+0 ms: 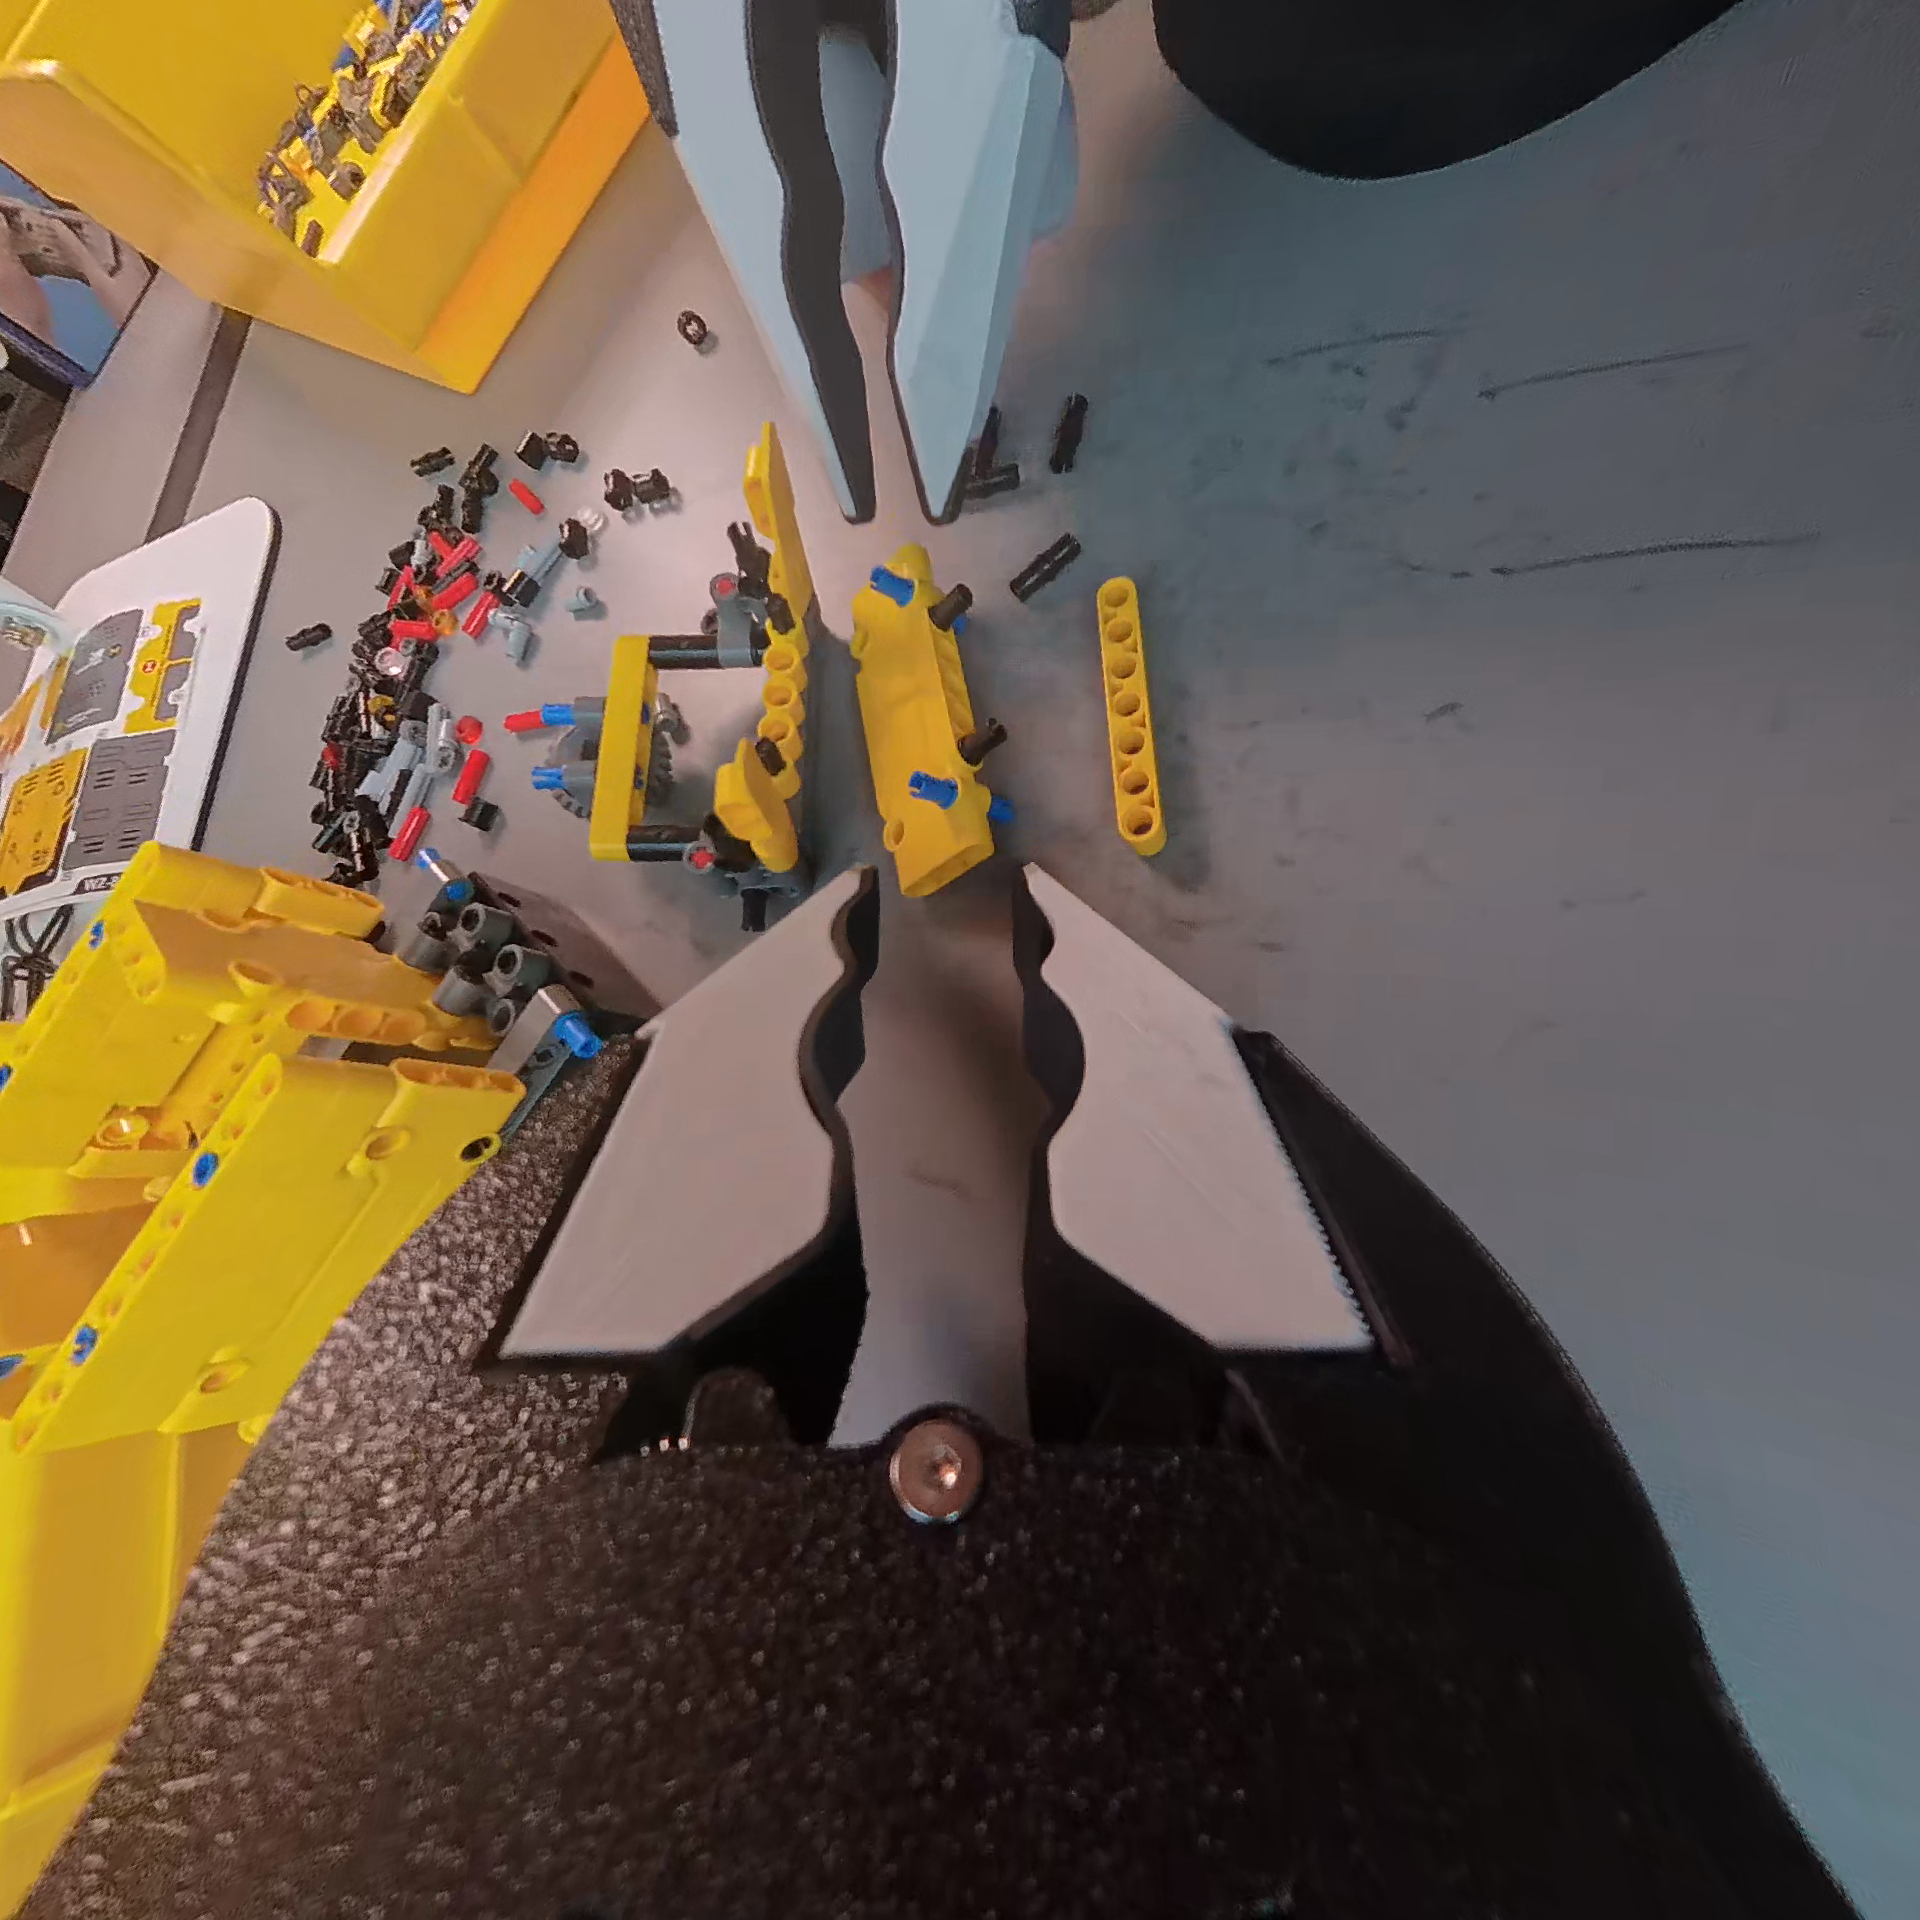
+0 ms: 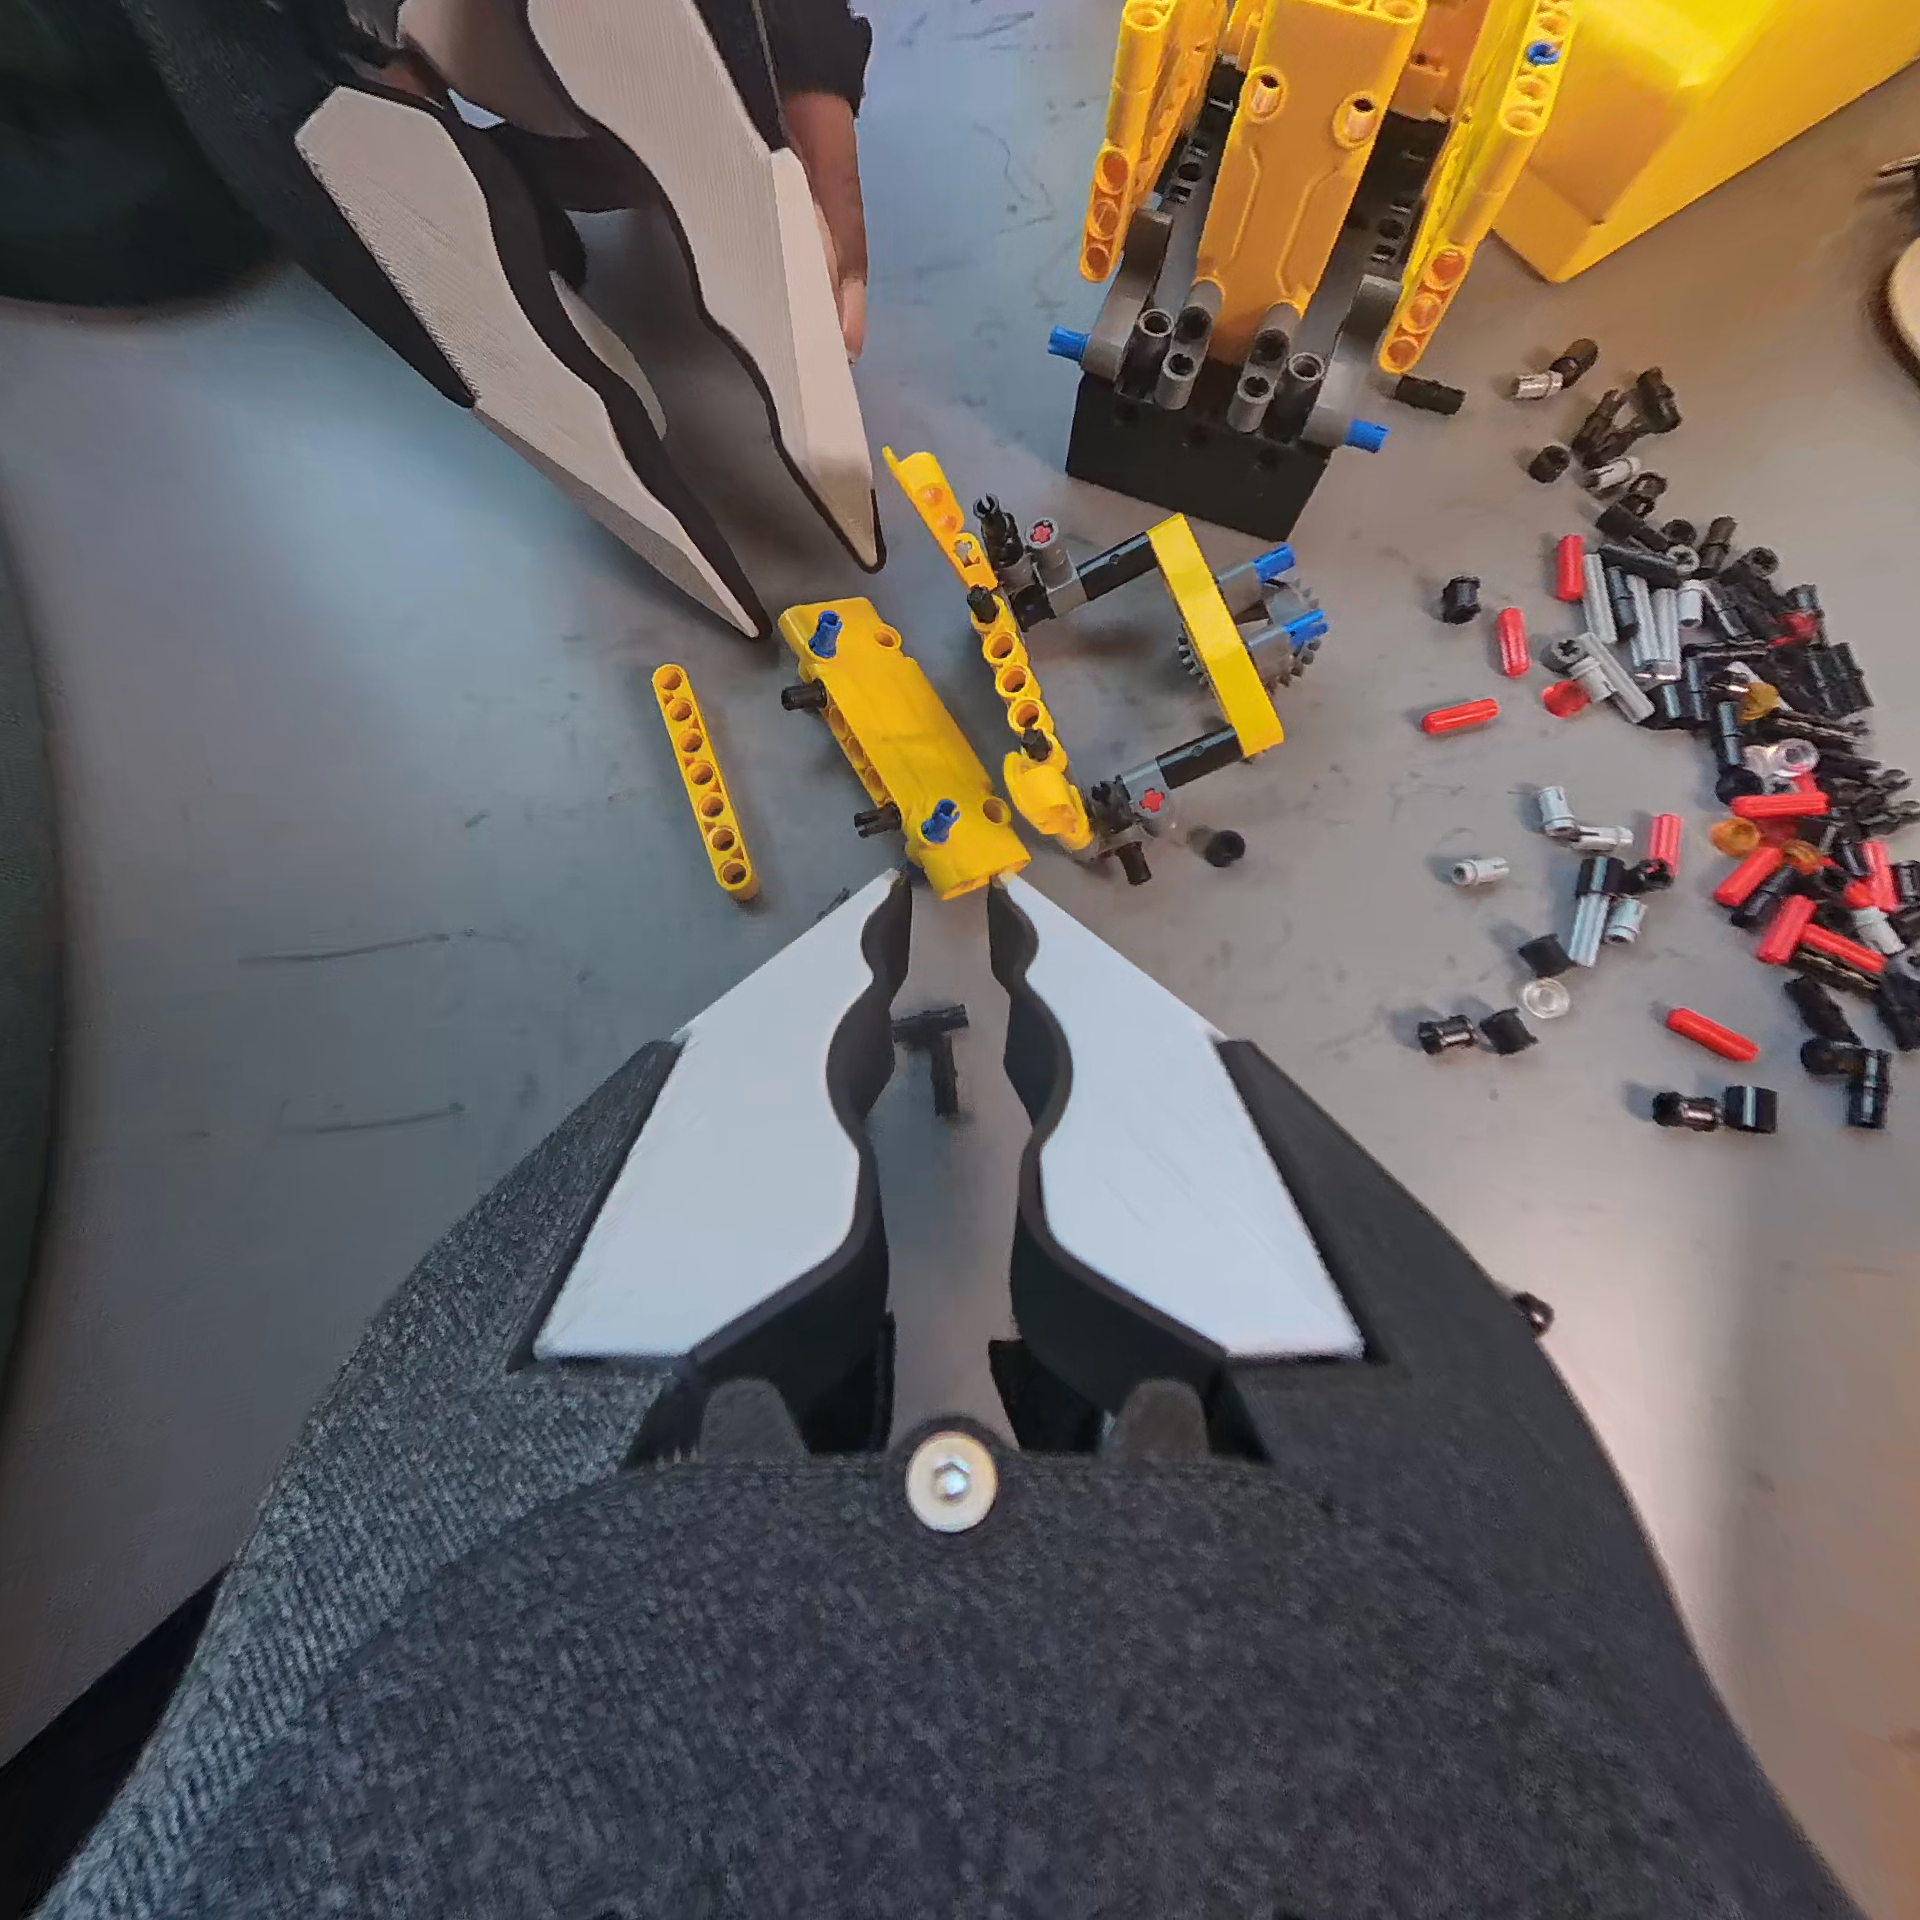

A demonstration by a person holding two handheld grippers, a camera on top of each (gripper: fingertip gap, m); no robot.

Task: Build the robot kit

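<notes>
A yellow panel block [image 1: 914,717] with blue and black pins lies on the grey table [image 1: 1455,727]. My left gripper [image 1: 945,878] is open, its tips on either side of the block's near end. My right gripper [image 1: 899,514] comes in from the opposite side with its tips just past the block's far end. In the right wrist view the right gripper [image 2: 948,881] is open with a narrow gap at the block's [image 2: 899,743] end, and I cannot tell whether it touches. The left gripper [image 2: 816,592] stands at the other end. A black T-shaped piece [image 2: 935,1049] lies between the right fingers.
A yellow holed beam [image 1: 1130,717] [image 2: 704,779] lies beside the block, and a yellow frame assembly with a gear [image 1: 707,738] [image 2: 1122,665] on its other side. Beyond lie scattered small parts [image 1: 416,675] [image 2: 1745,769], a large yellow model [image 1: 208,1091] [image 2: 1299,208], a yellow bin [image 1: 312,156] and a booklet [image 1: 104,707]. Left tips to right tips: about 8 centimeters.
</notes>
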